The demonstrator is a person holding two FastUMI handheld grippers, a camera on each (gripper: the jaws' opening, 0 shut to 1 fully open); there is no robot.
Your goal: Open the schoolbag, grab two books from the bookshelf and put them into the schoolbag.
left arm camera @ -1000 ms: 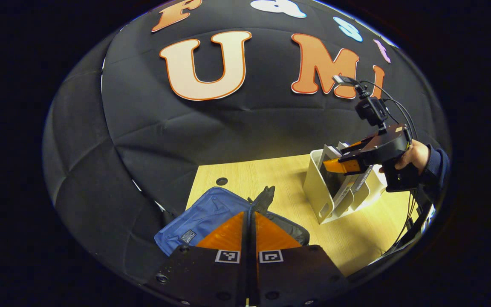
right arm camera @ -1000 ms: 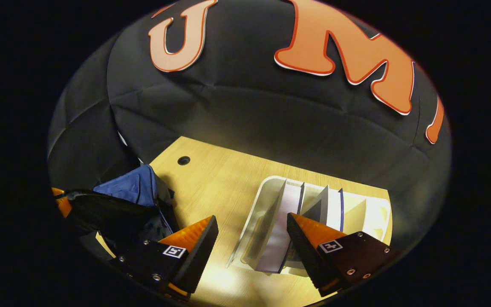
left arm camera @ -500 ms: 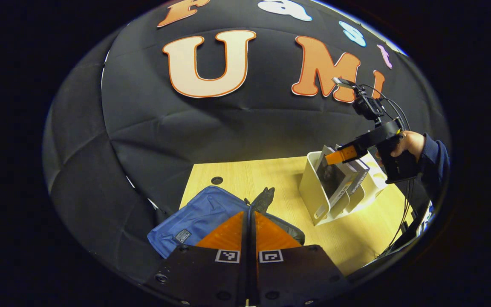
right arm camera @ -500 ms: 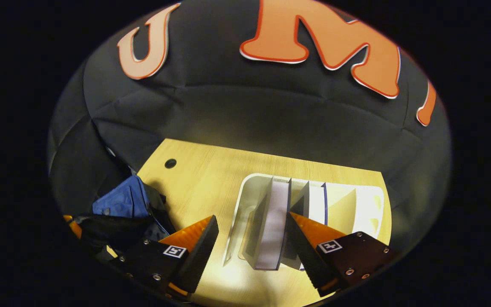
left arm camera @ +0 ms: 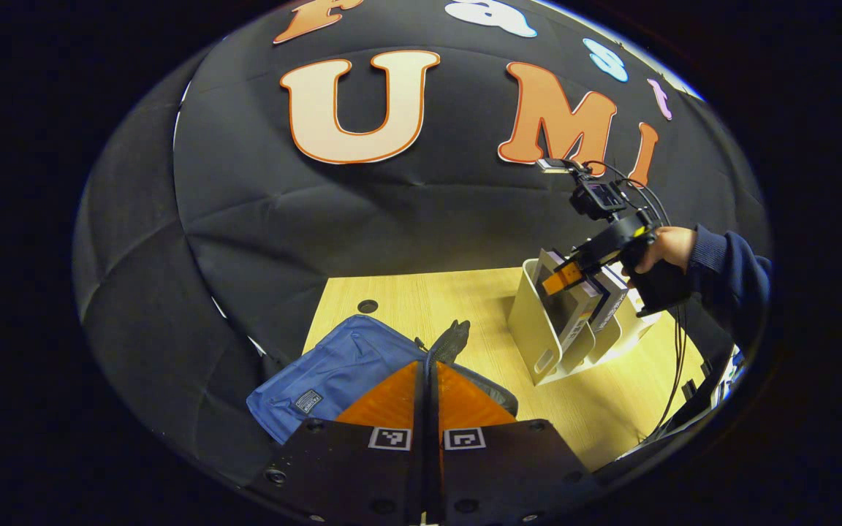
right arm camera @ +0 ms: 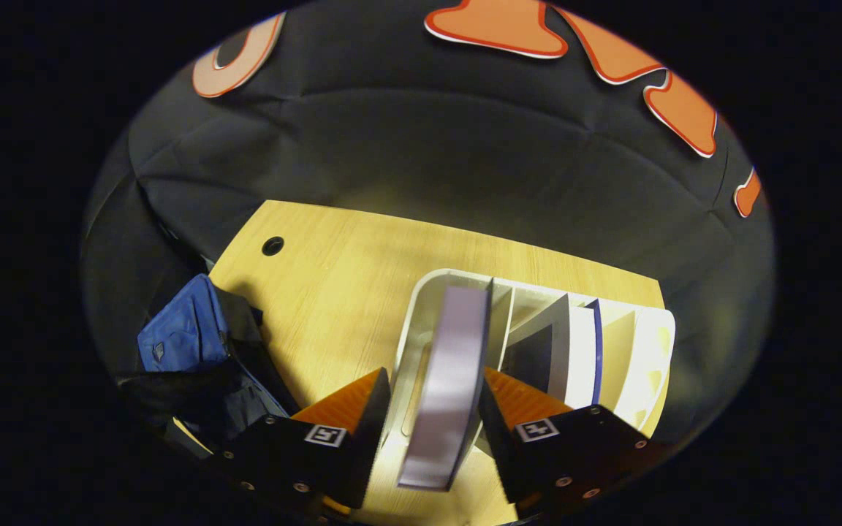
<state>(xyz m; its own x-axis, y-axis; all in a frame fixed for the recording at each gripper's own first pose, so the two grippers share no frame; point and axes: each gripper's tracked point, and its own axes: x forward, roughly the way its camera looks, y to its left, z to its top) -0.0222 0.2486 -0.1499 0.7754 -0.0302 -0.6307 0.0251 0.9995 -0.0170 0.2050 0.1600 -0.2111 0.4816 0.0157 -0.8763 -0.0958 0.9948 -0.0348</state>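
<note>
A: Left gripper view, from the left: where is the schoolbag?

B: The blue schoolbag (left arm camera: 333, 365) lies on the wooden surface (left arm camera: 465, 307) at about seven o'clock, with its dark opened part just beyond the left gripper (left arm camera: 427, 380). That gripper's fingers are pressed together with no gap between them. Whether they pinch any of the bag's fabric, I cannot tell.

A: And further right?

B: At about three o'clock the white bookshelf (left arm camera: 531, 329) stands on the surface, well apart from the bag. The right gripper (left arm camera: 563, 277), held by a hand (left arm camera: 658, 248) in a dark blue sleeve (left arm camera: 728, 270), is at the top of the books in it.

A: Right gripper view, again from the left?

B: The schoolbag (right arm camera: 183, 340) sits at about eight o'clock, blue cloth over a dark open flap. The surface (right arm camera: 333, 277) runs across the middle, with a small round hole (right arm camera: 272, 245) at ten o'clock. The bookshelf (right arm camera: 647, 358) stands at about five o'clock with upright dividers.

A: What do the fingers hold?

B: The right gripper (right arm camera: 432, 409) has its fingers partly apart, one on each side of a pale grey book (right arm camera: 450, 380) that stands tilted in the bookshelf's leftmost slot. Both fingers (right arm camera: 370, 409) sit right against its covers, so it looks gripped. Another book (right arm camera: 574, 351), white with a dark blue edge, stands two slots to the right.
</note>
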